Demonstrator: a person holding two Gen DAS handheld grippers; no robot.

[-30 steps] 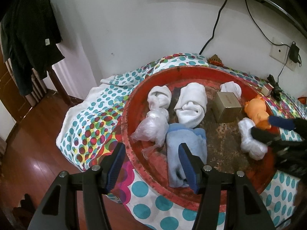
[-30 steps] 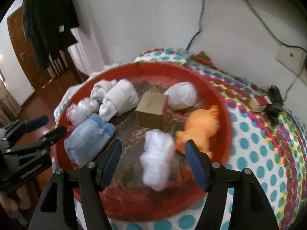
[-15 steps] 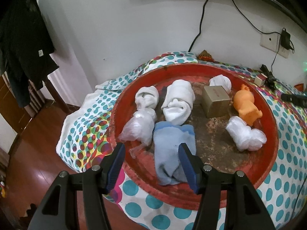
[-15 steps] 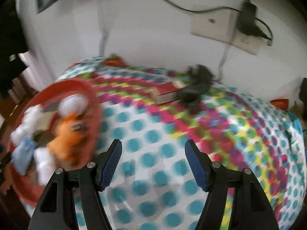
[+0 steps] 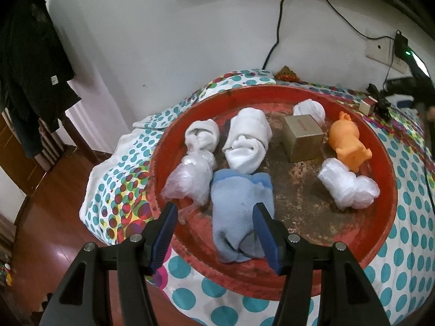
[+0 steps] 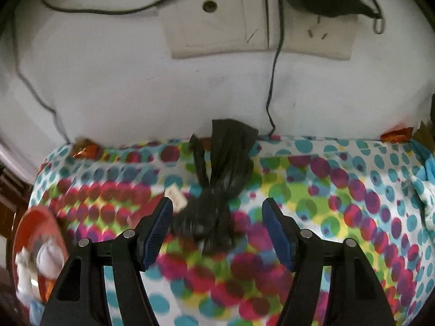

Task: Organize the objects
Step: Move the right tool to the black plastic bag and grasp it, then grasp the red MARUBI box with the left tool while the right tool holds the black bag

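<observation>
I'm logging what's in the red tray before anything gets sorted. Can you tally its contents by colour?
In the red tray, left wrist view:
White cloth rolls: 3
Clear plastic-wrapped bundles: 2
Blue cloth: 1
Gold box: 1
Orange toy: 1
Total: 8

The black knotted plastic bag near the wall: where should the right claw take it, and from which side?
Probably at the pinched waist of the black knotted bag, where it narrows between its flared top and its bunched lower end. Come from above, with the open right claw straddling that waist. The bag lies flat on the dotted cloth, so one jaw would go on each side.
</observation>
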